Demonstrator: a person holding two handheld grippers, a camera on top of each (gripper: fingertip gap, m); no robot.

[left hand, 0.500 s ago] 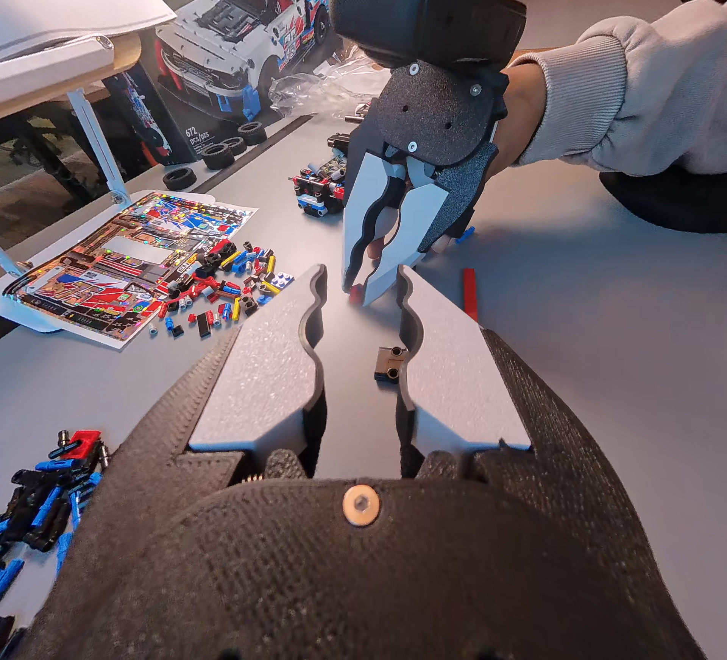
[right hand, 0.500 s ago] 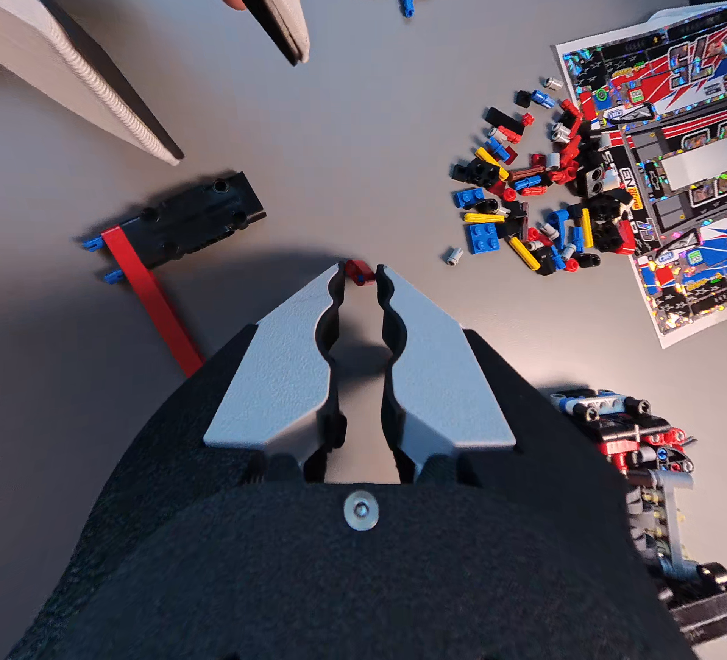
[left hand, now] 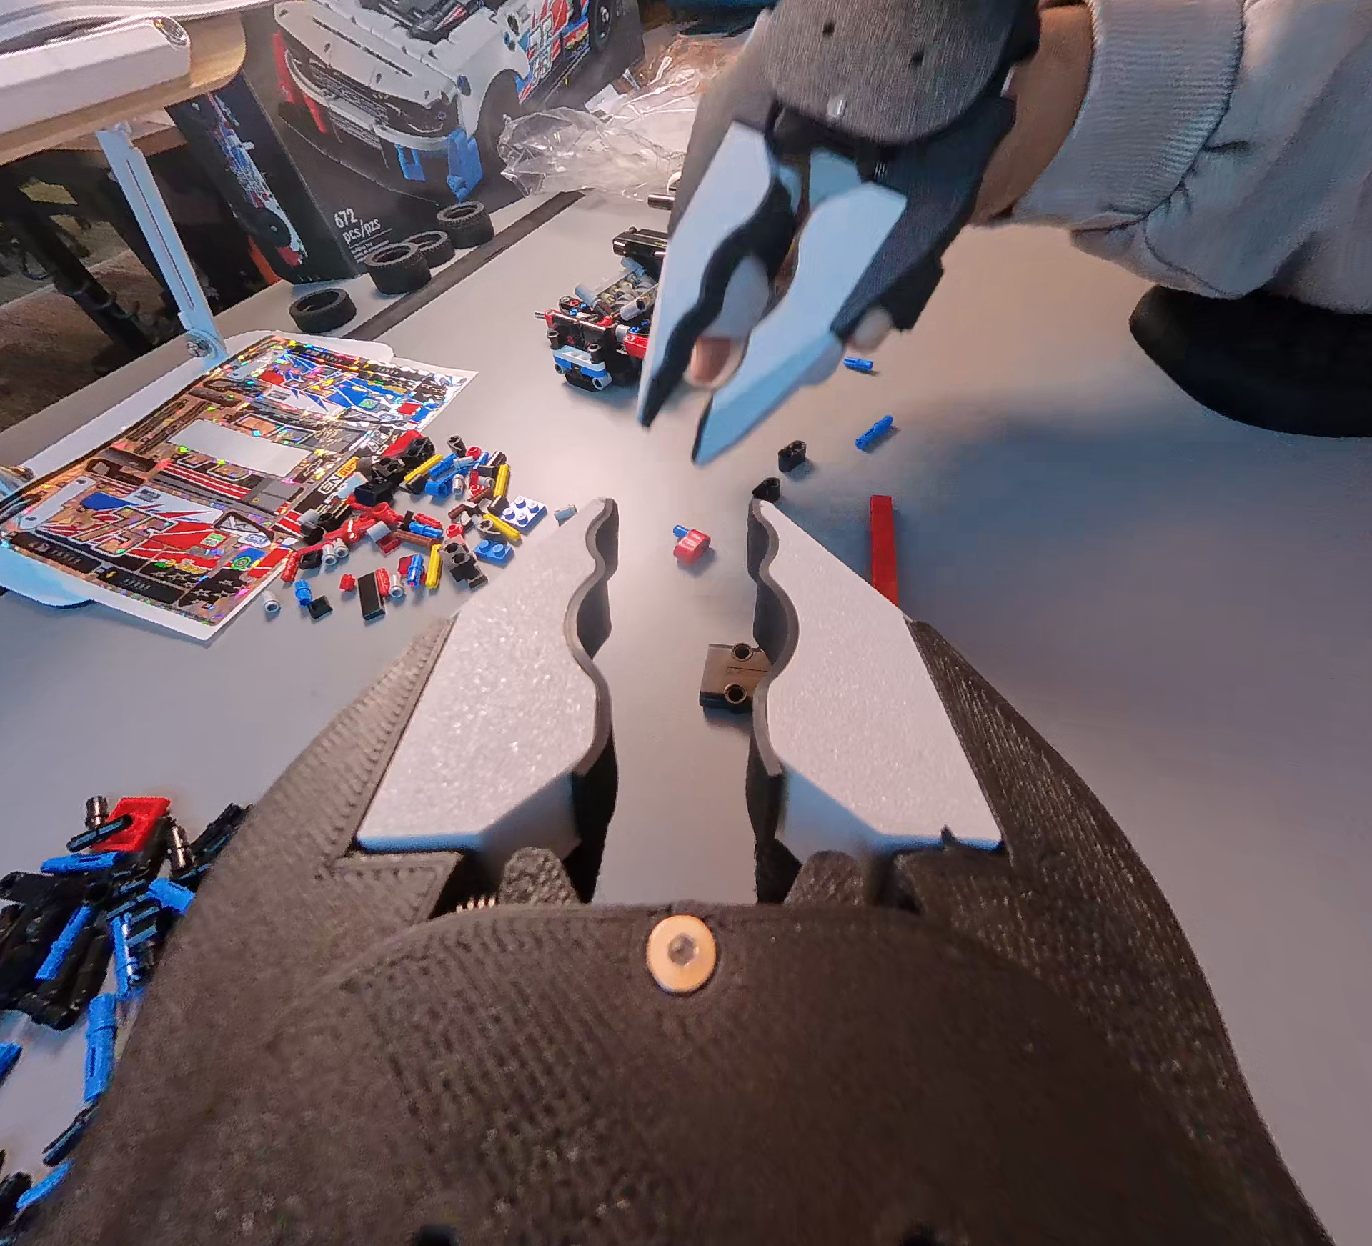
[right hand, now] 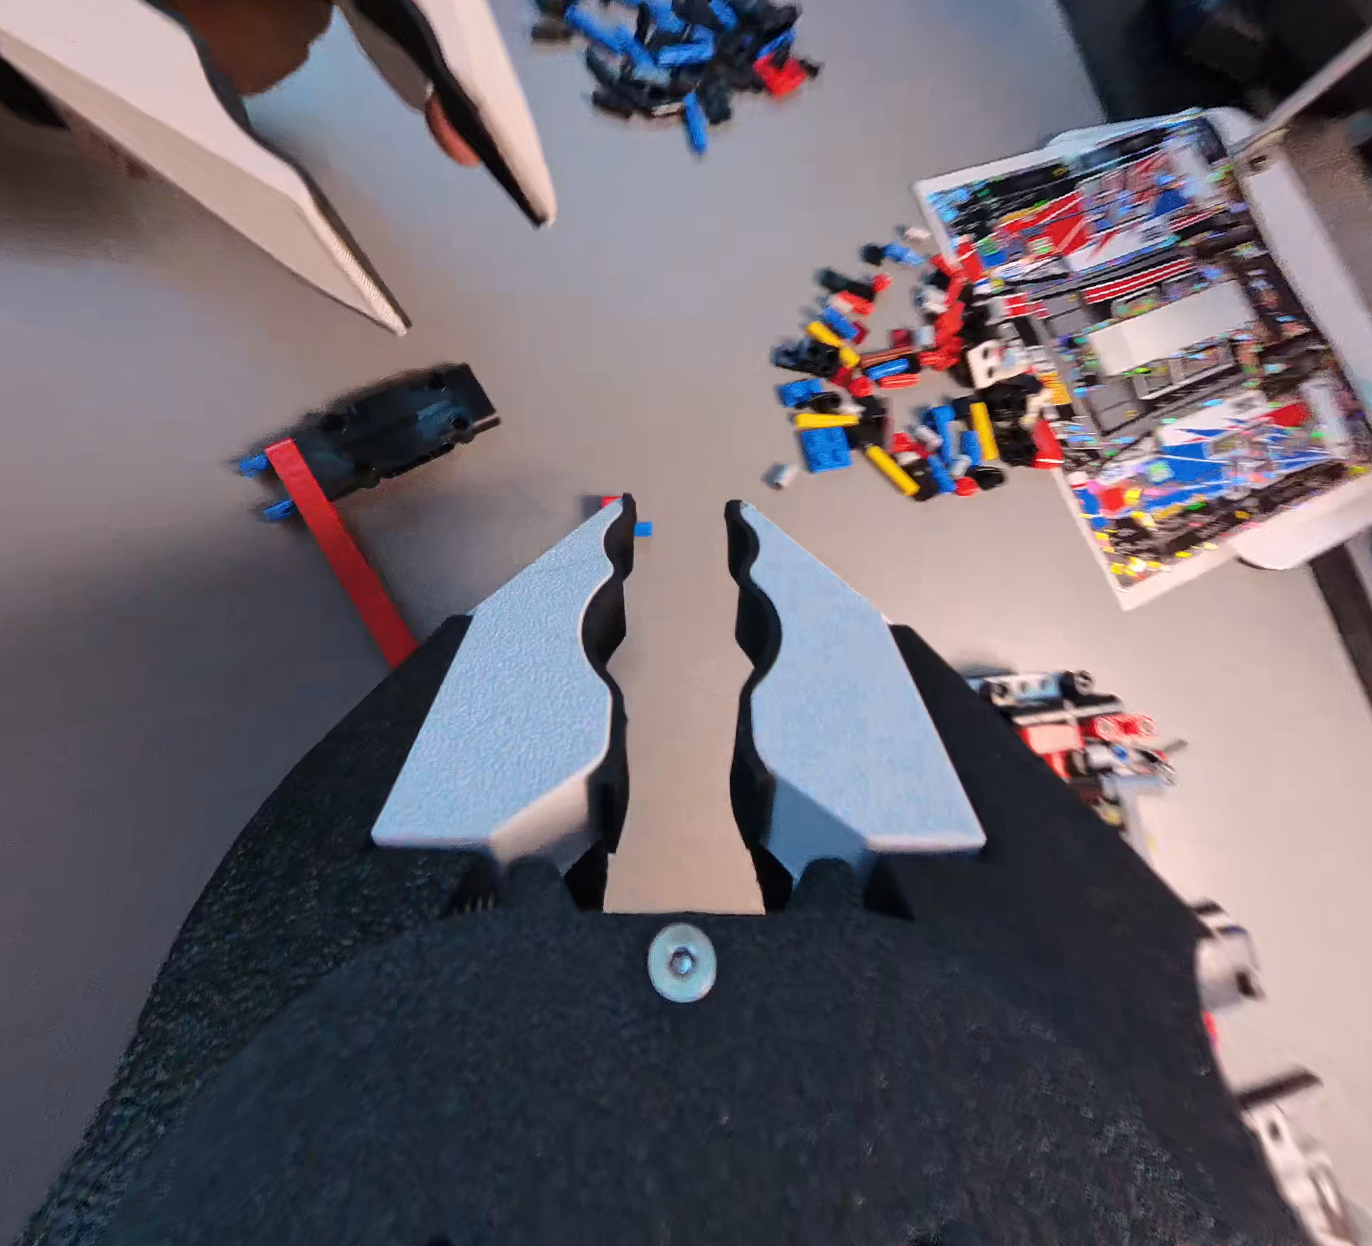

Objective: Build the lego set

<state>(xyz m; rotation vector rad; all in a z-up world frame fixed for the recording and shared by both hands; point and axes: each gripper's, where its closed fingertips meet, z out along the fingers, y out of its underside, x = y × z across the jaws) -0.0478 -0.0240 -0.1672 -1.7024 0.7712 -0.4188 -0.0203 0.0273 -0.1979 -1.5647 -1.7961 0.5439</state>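
My left gripper [left hand: 681,512] is open and empty, low over the grey table. A small red piece with a blue pin [left hand: 692,544] lies on the table just beyond its tips. A black block [left hand: 731,676] lies partly under its right finger, beside a red beam [left hand: 882,546]. My right gripper [right hand: 677,512] is open and empty; the left wrist view shows it [left hand: 672,438] raised above the table. The red piece [right hand: 609,504] shows at its left fingertip. The black block [right hand: 401,427] and red beam [right hand: 338,550] lie to its left.
A pile of small coloured pieces [left hand: 423,535] lies beside a sticker sheet [left hand: 185,468]. A part-built chassis [left hand: 598,327] stands behind it. A blue and black pile [left hand: 82,913] is at near left. The set's box [left hand: 445,60] and tyres [left hand: 401,260] are at the back. Spacing between my two grippers at the tips: around 7 centimeters. The left tips stand about 6 centimeters off the black block [left hand: 731,676]. Seen from the right wrist view [right hand: 446,387] as well.
My right gripper has opened wider, let go of the small red piece and lifted off the table. The red piece now lies free. My left gripper has hardly moved.
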